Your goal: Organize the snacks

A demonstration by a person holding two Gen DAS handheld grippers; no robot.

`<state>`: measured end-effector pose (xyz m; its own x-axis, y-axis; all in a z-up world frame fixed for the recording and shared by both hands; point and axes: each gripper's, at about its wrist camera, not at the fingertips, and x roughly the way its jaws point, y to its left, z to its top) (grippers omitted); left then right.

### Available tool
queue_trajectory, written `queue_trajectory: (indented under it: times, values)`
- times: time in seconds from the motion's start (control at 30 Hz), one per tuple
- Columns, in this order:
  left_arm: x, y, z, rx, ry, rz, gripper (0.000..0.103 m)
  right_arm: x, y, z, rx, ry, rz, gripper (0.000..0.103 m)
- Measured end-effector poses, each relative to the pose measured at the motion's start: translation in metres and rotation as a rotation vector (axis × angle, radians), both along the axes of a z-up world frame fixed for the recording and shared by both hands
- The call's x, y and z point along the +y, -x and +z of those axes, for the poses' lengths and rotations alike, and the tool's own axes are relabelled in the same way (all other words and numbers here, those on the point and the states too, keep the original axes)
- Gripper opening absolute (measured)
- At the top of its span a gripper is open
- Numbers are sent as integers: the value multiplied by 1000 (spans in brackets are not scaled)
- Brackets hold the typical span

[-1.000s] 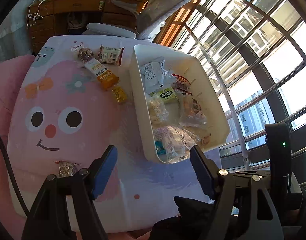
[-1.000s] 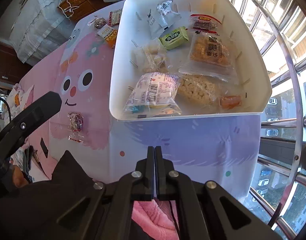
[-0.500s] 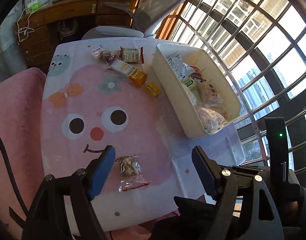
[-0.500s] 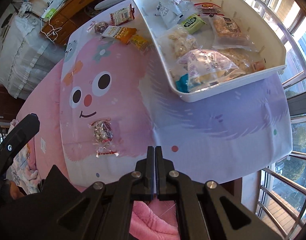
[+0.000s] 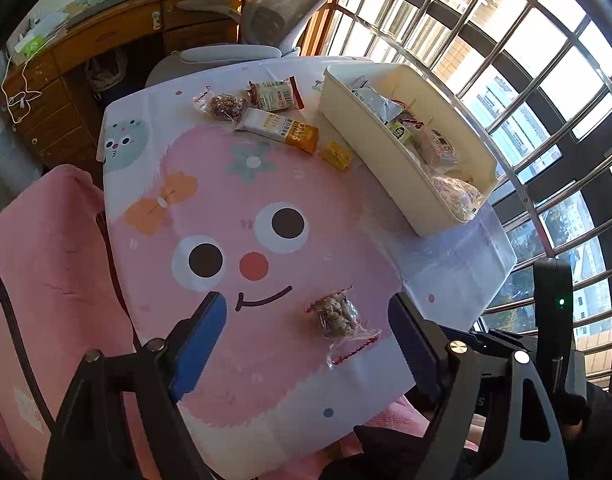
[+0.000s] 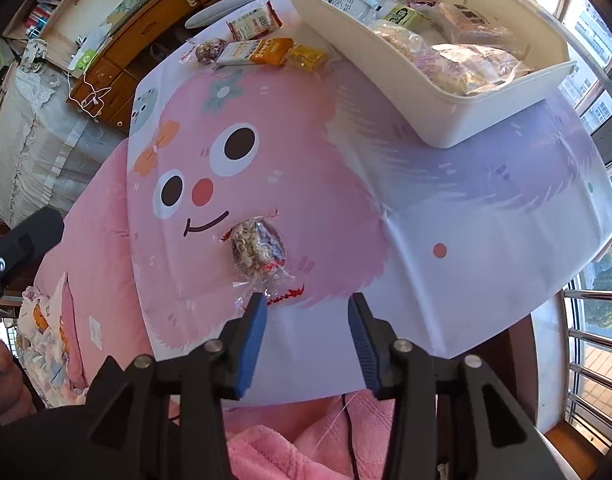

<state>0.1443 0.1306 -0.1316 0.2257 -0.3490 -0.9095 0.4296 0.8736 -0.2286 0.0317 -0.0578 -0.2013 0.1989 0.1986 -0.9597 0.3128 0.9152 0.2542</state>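
A clear bag of nut snack lies near the table's front edge, on the pink cartoon cloth. My left gripper is open and empty, its jaws wide on either side of the bag but held above it. My right gripper is open and empty, just short of the bag's crimped end. A white bin at the right holds several packets. Loose at the far end lie an orange-white bar, a yellow candy, a dark nut bag and a red-edged packet.
A pink blanket covers the left and front. A grey chair and a wooden desk stand behind the table. A barred window runs along the right.
Both grippers have pulled back from the bin towards the front of the table. The right gripper has gone from shut to open. The nut bag now lies between the left jaws.
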Motion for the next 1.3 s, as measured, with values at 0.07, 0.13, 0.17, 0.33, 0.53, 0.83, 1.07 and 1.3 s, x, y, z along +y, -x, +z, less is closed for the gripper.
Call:
queue_trajectory:
  times: [0.07,0.13,0.17,0.33,0.53,0.83,1.07,1.3]
  values:
    - [-2,-7,-3,11,-9,-19,83,8,-2,-5,5,8,16,53]
    - [-5,-14,-4,19,-20,-44,86,16,-5,-7,-13,18,39,58]
    - [-7,-18,-6,23,-25,-55,87,19,-6,-8,-25,25,55,60]
    - [-21,-39,-15,29,-65,-102,88,38,-15,-17,-87,61,137,63]
    - [-49,-68,-32,32,-114,-170,88,53,-24,-33,-119,96,217,65]
    - [-107,-115,-69,39,-171,-274,89,57,-36,-58,-128,159,268,65]
    - [-155,-135,-96,-13,-182,-359,89,45,-42,-65,-156,98,266,64]
    - [-187,-154,-125,-41,-179,-384,88,31,-53,-69,-180,46,282,46]
